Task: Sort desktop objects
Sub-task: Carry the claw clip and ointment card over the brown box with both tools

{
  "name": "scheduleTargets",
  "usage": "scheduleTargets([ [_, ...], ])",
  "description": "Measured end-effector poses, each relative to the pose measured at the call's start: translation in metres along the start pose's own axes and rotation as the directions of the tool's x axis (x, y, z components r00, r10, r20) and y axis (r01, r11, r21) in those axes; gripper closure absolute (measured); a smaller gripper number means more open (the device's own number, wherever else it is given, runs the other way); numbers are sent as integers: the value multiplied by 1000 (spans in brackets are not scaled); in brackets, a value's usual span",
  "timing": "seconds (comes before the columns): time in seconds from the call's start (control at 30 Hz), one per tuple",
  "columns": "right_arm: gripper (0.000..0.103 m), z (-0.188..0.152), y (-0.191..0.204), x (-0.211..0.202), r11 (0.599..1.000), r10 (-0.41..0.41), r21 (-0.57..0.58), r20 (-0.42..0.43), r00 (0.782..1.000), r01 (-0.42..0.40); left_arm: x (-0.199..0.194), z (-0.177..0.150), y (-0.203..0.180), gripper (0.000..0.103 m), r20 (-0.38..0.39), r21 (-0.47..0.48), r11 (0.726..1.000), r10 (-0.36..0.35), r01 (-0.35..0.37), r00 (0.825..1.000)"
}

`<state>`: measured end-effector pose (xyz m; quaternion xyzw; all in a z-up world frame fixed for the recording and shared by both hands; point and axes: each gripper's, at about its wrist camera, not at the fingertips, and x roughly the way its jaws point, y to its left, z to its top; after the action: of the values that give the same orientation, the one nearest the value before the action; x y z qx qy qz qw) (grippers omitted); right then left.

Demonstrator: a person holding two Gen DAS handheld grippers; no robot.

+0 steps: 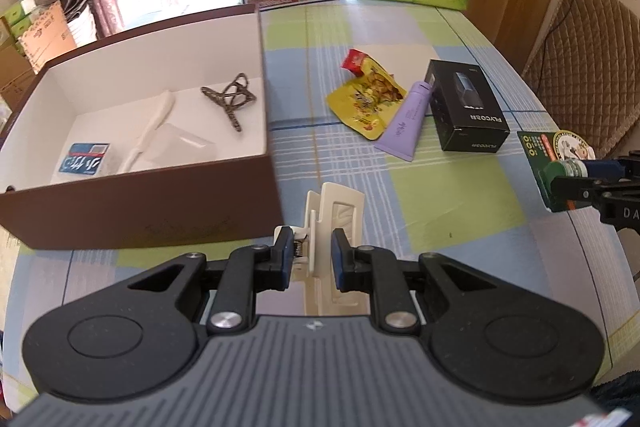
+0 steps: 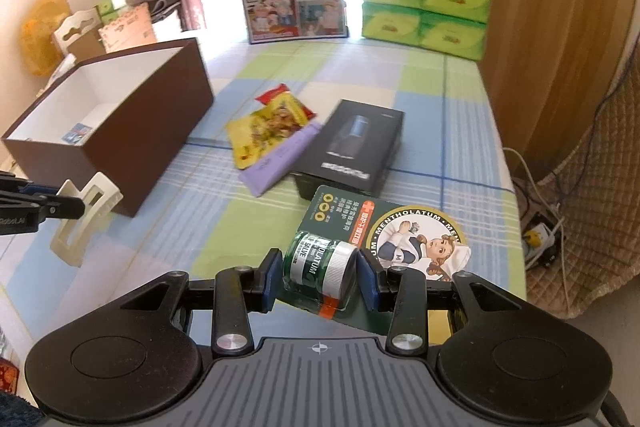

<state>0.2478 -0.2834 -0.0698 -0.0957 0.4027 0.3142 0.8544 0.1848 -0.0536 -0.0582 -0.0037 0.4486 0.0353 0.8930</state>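
The brown box sits open at the left, apparently the sorting bin. Just beside it, the left gripper clamps a cream hair clip, narrowly parted. Farther right, the right gripper pinches the packaged balm jar above the table.

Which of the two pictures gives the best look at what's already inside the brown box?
The left wrist view. It looks down into the brown box, showing a white comb, a dark hair clip and a blue card. The right wrist view sees the box side-on; only a bit of the blue card shows.
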Motion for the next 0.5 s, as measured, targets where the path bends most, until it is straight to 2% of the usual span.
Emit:
scheduleTargets([
  [0.3,65,8,44,-2,992,115,-61,5,993,-115,-23,-16,33,87,23,-69,997,37,-36,999],
  [0.5,65,19,81,0,960,255,-116,-7,967,-255,-38,-25,60,87,34,-126,990,68,-63,997],
])
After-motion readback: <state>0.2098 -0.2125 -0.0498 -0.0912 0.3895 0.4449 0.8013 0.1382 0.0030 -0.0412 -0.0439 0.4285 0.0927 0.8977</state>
